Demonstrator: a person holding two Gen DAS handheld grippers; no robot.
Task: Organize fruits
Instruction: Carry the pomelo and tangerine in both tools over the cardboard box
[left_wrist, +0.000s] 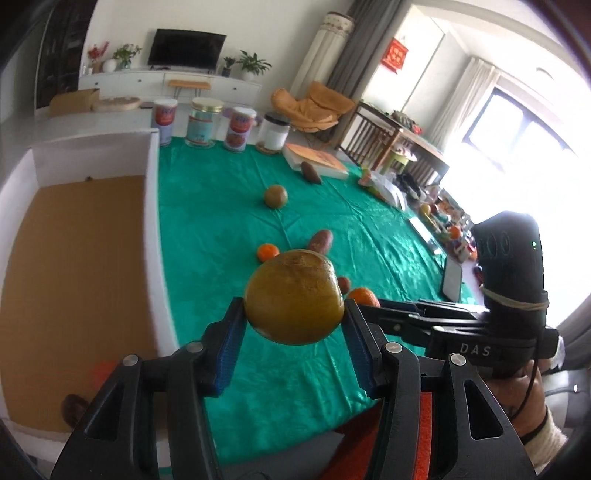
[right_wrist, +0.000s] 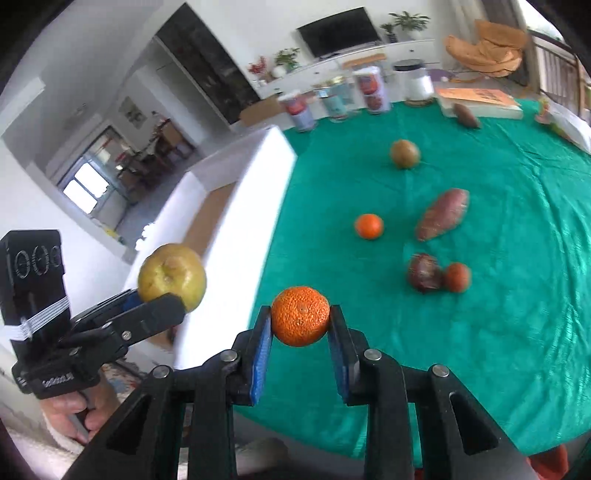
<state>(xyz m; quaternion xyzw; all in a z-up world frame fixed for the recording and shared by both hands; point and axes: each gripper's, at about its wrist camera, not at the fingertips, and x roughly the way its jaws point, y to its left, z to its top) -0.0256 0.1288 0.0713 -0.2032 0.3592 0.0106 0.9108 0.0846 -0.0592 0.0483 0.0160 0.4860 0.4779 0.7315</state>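
Observation:
My left gripper (left_wrist: 294, 317) is shut on a yellow-green round fruit (left_wrist: 293, 295), held in the air above the green tablecloth (left_wrist: 221, 206); the right wrist view shows that fruit (right_wrist: 171, 271) beside the white box (right_wrist: 236, 229). My right gripper (right_wrist: 300, 323) is shut on a tangerine (right_wrist: 300, 315), lifted over the table's near edge. On the cloth lie a tangerine (right_wrist: 368, 226), a sweet potato (right_wrist: 443, 214), a dark purple fruit (right_wrist: 424, 273) touching a small tangerine (right_wrist: 457, 277), and a brownish-green fruit (right_wrist: 405, 153).
The white-walled box (left_wrist: 151, 221) with a brown floor stands at the table's left; a blurred orange fruit (left_wrist: 101, 371) and a dark fruit (left_wrist: 74, 406) lie in it. Several jars (left_wrist: 199, 122), a book (left_wrist: 317, 160) and another sweet potato (left_wrist: 311, 172) line the far edge.

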